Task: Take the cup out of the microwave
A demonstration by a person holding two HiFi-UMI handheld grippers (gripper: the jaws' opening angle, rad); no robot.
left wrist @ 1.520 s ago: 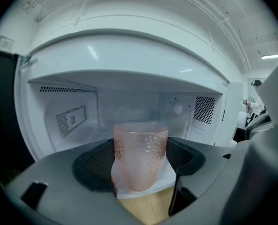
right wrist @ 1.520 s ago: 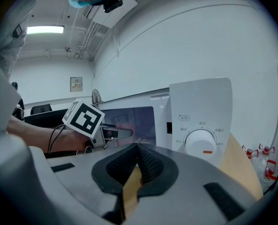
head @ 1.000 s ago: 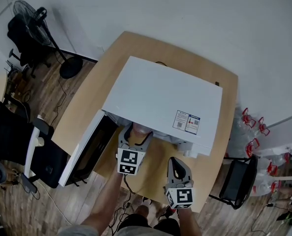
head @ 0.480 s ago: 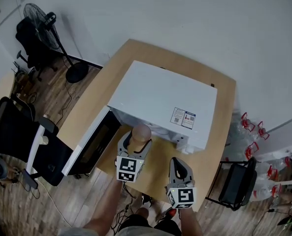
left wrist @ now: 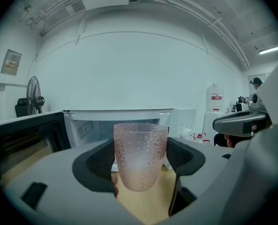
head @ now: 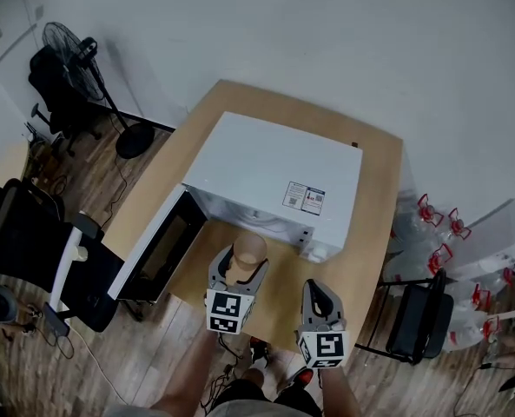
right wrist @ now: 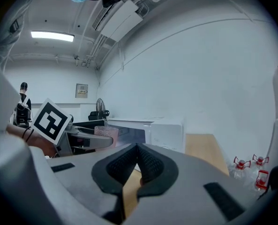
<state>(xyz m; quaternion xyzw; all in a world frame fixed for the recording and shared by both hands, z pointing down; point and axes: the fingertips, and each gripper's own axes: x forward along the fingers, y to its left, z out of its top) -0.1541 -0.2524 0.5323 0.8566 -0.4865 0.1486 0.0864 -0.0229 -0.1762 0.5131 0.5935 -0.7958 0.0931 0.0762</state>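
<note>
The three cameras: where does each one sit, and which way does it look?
Head view: on the person's head, looking steeply down at the microwave on the table; the forearms, left gripper and right gripper show.
Left gripper view: on the left gripper, looking along its jaws, shut on the cup, toward the open microwave.
Right gripper view: on the right gripper, looking past its shut jaws toward the left gripper and microwave.
Shared: all three show the cup and the microwave.
</note>
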